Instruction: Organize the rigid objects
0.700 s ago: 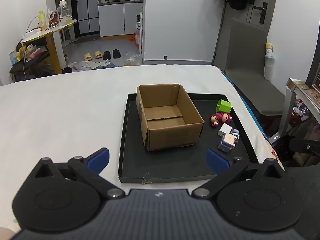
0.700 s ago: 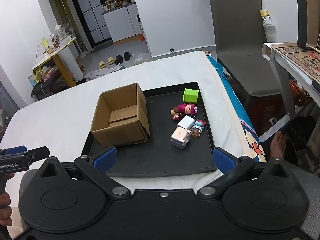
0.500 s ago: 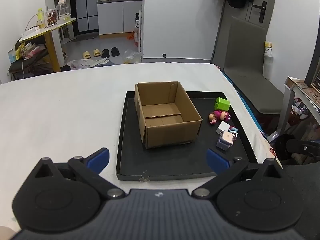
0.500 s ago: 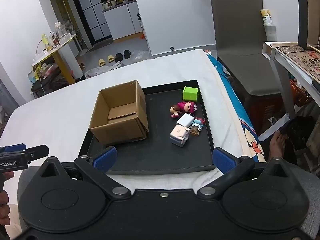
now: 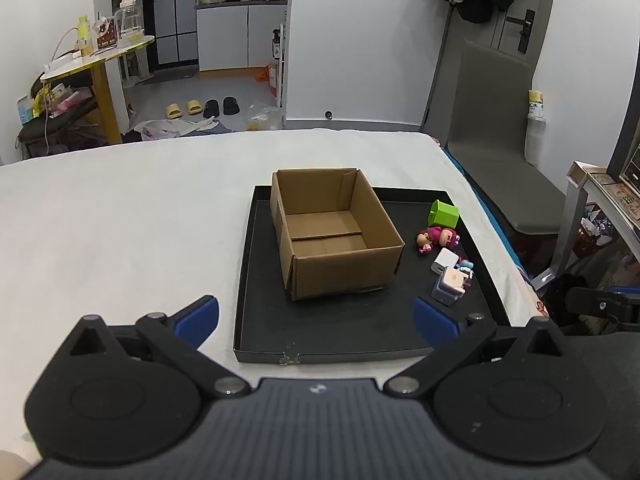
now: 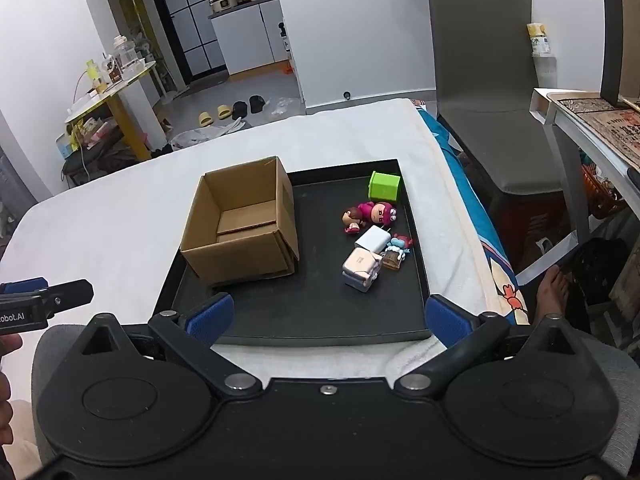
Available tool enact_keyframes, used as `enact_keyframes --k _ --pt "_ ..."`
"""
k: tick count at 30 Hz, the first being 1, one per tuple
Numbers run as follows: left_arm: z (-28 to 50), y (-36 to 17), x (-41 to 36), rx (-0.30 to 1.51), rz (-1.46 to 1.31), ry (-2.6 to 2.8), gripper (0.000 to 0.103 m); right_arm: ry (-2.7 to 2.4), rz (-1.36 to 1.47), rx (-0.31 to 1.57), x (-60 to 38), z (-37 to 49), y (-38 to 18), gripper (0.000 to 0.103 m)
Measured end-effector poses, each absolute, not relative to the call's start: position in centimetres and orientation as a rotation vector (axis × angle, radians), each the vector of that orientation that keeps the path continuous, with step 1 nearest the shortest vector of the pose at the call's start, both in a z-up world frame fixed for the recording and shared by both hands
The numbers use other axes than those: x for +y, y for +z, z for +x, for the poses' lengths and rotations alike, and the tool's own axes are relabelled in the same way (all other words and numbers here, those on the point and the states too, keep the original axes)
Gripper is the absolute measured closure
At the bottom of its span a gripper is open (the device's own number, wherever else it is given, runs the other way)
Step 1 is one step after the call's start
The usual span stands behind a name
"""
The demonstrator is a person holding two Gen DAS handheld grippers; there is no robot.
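**Before the first pick – box empty, both tools wide**

Left wrist view: left gripper [image 5: 316, 316] spread wide, nothing between the blue pads, hovering short of the black tray [image 5: 320, 344]. On the tray's left half, an open cardboard box [image 5: 336, 236], empty. To its right, a loose cluster: green cube [image 5: 443, 213], pink doll figure [image 5: 438, 237], white charger [image 5: 446, 261], pale cube block [image 5: 450, 285].

Right wrist view: right gripper [image 6: 328, 316] likewise wide and empty, near the tray's [image 6: 320, 324] front rim. Same cluster ahead and slightly right – green cube [image 6: 384, 186], pink doll figure [image 6: 370, 216], white charger [image 6: 373, 237], pale cube block [image 6: 360, 268], small blue-haired figure [image 6: 398, 245] touching the charger.

Step in hand, by the look of it: approach, nothing sorted yet. Next move likely calls for lowering the right tool over the nearest piece, straddling it cleanly without nudging its neighbours, then closing.
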State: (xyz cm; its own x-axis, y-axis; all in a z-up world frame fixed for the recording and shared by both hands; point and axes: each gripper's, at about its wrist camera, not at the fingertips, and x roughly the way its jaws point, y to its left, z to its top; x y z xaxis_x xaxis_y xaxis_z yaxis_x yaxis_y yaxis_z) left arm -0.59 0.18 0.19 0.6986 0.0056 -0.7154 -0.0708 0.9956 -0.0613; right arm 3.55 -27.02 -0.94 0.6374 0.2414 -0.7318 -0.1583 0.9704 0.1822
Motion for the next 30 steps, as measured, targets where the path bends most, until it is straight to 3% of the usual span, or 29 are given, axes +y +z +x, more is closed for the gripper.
enact_keyframes --k 30 --pt "-1.6 1.1 0.3 0.784 -0.102 0.021 0.0 0.204 0.093 0.826 -26.8 2.9 0.4 0.0"
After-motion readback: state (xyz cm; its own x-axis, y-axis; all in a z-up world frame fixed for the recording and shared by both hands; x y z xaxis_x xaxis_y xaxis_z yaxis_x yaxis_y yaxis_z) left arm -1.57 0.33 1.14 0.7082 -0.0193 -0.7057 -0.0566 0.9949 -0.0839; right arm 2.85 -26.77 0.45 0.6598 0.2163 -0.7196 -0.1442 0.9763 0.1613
